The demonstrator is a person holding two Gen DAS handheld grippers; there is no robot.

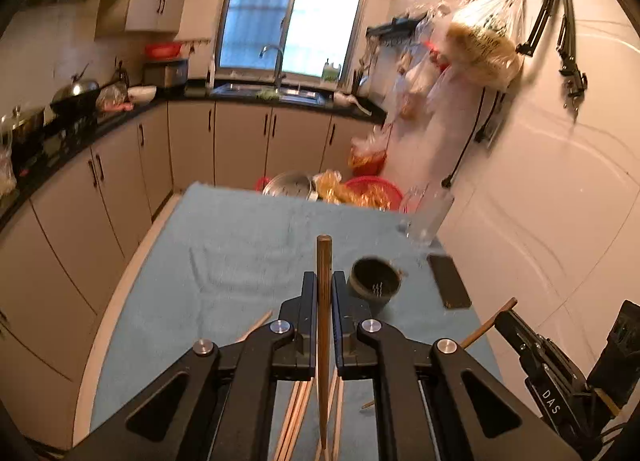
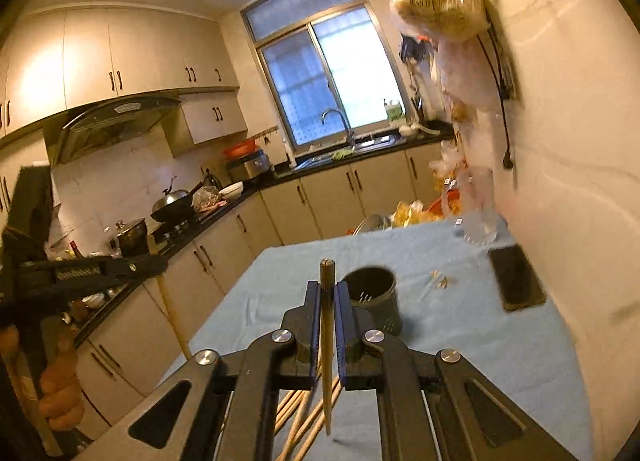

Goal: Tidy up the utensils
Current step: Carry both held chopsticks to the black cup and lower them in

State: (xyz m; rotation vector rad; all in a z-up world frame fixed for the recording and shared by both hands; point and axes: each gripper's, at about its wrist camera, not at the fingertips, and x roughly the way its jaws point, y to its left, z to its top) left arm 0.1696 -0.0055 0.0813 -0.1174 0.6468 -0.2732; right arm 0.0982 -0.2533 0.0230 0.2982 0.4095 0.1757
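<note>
My left gripper (image 1: 324,281) is shut on a brown wooden chopstick (image 1: 323,261) held upright above the blue-covered table (image 1: 240,245). My right gripper (image 2: 327,289) is shut on a paler chopstick (image 2: 327,277), also upright. A dark round utensil holder (image 1: 374,279) stands just right of the left gripper and also shows in the right wrist view (image 2: 372,293). Several loose chopsticks (image 1: 296,417) lie on the cloth under the grippers and show in the right wrist view (image 2: 304,417). The right gripper shows at the right edge of the left view (image 1: 496,319), the left gripper at the left of the right view (image 2: 160,261).
A black phone (image 1: 450,281) lies by the wall right of the holder. A clear glass mug (image 2: 478,213) stands at the table's far right corner. Red basins and a metal bowl (image 1: 288,185) sit beyond the far edge. Kitchen cabinets run along the left.
</note>
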